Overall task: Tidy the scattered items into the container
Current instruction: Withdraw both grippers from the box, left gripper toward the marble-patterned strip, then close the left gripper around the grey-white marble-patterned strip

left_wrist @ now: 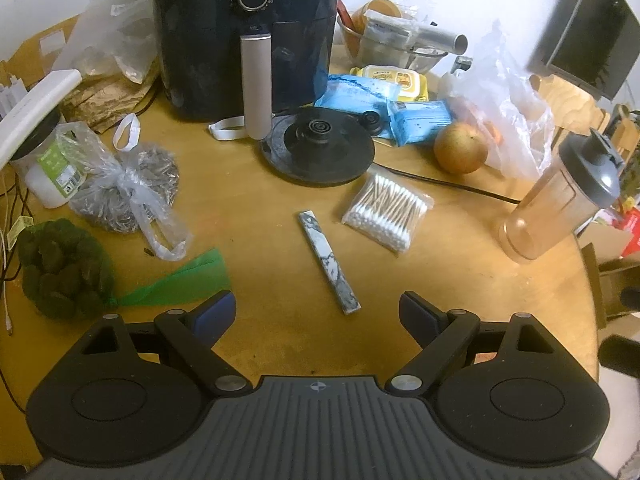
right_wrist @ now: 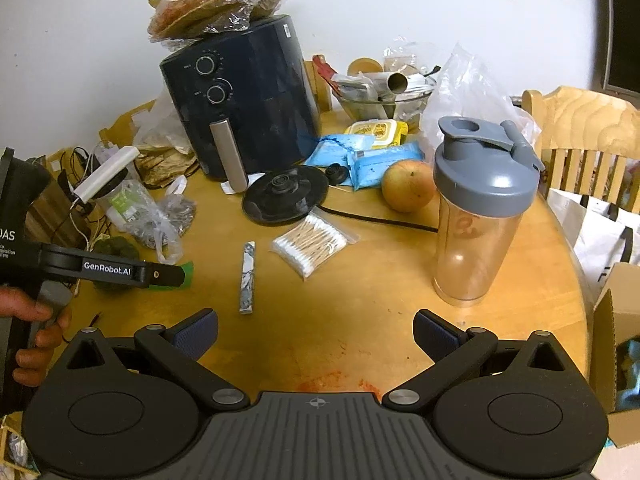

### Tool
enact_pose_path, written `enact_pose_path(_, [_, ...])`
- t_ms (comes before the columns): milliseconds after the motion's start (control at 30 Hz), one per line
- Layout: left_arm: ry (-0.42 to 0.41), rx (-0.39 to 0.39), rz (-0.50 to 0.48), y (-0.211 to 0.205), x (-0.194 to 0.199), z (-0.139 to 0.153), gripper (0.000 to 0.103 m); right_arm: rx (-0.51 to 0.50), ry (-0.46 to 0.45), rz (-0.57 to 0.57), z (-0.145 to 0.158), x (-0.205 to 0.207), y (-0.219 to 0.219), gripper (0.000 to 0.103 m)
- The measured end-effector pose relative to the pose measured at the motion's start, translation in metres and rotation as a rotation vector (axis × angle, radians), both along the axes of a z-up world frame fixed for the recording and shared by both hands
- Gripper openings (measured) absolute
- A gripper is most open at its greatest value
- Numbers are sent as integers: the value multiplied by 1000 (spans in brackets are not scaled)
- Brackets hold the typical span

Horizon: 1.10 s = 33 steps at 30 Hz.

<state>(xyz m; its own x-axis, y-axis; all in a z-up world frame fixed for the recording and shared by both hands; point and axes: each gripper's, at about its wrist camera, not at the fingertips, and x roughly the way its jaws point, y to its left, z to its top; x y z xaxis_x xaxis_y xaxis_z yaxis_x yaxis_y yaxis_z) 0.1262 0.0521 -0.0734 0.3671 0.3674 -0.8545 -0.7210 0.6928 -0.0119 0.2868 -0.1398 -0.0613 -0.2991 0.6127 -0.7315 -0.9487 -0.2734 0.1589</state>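
fryer (left_wrist: 248,36), kettle base (left_wrist: 318,146) behind swabs (left_wrist: 387,210)

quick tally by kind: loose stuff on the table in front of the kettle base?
Marbled stick: 1
Cotton swab bag: 1
Shaker bottle: 1
Orange fruit: 1
Blue packets: 2
Total: 6

You're looking at a round wooden table (right_wrist: 360,332). At its centre lies a marbled stick (right_wrist: 247,278), with a bag of cotton swabs (right_wrist: 310,246) just beside it at 2 o'clock. The black kettle base (right_wrist: 284,196) sits at 12 o'clock, the dark air fryer (right_wrist: 244,104) behind it. At 3 o'clock stands a clear shaker bottle (right_wrist: 476,216), an orange fruit (right_wrist: 408,186) near it; blue packets (right_wrist: 372,162) lie at 1 o'clock.
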Motion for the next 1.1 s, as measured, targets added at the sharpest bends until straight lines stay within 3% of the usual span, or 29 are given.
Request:
enact_pose_path(567, [29, 13, -16, 13, 11, -6, 90, -32, -40, -15, -7, -5, 5, 103])
enact_pose_path(1100, [82, 22, -63, 29, 40, -48, 90, -69, -38, -45, -15, 5, -11, 103])
